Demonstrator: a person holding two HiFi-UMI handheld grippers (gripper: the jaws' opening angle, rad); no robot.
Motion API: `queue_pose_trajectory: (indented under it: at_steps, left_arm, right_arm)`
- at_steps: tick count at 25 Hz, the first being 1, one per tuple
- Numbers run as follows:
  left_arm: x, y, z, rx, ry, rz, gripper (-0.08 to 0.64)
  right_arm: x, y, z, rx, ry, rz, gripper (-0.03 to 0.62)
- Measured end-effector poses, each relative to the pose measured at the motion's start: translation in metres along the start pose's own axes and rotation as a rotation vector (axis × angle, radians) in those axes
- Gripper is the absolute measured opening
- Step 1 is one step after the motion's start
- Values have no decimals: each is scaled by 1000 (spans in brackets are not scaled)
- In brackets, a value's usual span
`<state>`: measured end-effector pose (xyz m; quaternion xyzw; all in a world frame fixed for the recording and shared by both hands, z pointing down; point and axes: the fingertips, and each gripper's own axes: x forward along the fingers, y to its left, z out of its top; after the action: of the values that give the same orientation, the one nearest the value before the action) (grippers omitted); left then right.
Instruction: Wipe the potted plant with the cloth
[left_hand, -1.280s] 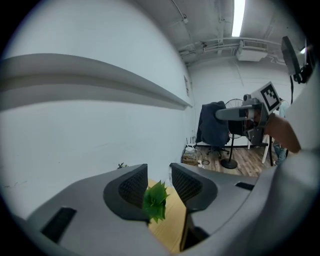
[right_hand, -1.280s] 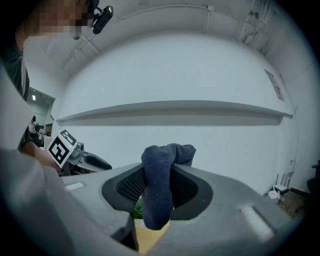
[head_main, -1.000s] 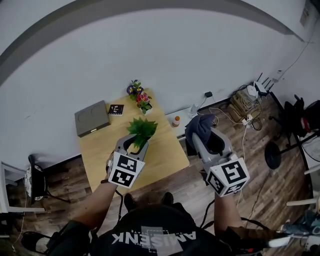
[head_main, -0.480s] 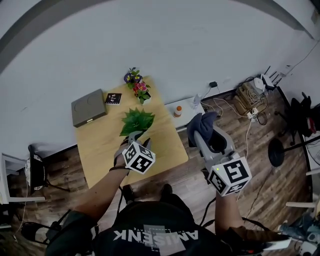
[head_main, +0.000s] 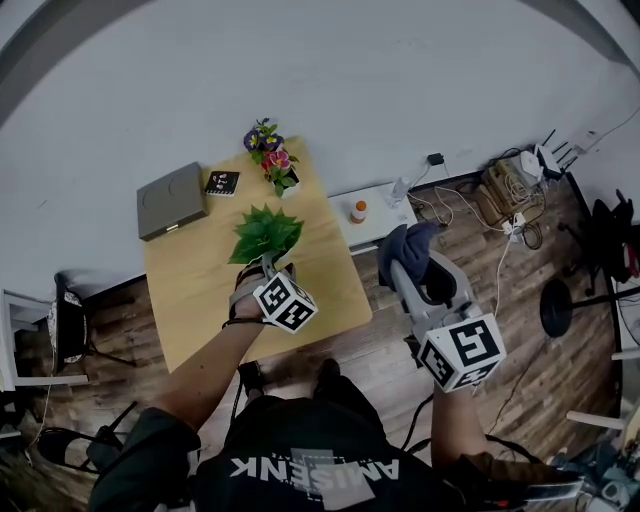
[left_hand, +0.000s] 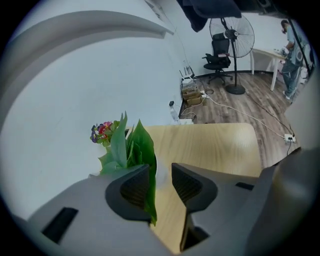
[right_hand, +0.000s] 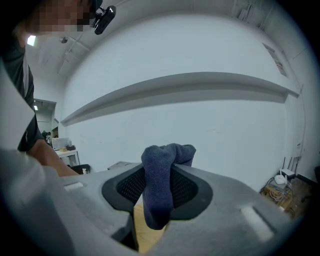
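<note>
left gripper (left_hand: 161, 184) is down at the potted plant (head_main: 265, 232) in the middle of the wooden table (head_main: 195, 300), jaws parted a little, with a green leaf (left_hand: 145, 155) hanging in the gap against one pad and nothing squeezed. right gripper (right_hand: 159, 192) is off to the side above the floor, clamped tight on the dark blue cloth (right_hand: 161, 170), which bunches out past the jaws, well apart from the plant.

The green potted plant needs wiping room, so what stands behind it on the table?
Behind the potted plant, toward the wall, stand a small flower bouquet, a dark booklet and a grey flat box. The leaves hide the tabletop just behind it.
</note>
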<state>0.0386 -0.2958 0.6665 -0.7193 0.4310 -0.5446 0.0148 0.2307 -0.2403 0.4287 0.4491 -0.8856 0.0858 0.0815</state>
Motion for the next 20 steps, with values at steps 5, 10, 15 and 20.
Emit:
queue_pose_trajectory:
  at_steps: [5,10,15,20]
  left_arm:
    - [20,-6,-3,31,72,-5,137]
    - [30,-4,-8,81,127,18,137]
    - [36,-2,-12,150,170,41,125]
    - [35,1,-11,157,159,40,67]
  right_arm:
    - [2,-8,-3,0,1,19,132]
    - [1,-14,-12,8,11,23,132]
    - [3,-17,-15,17,13,19,132]
    - [6,-16,-16,24,14,13,132]
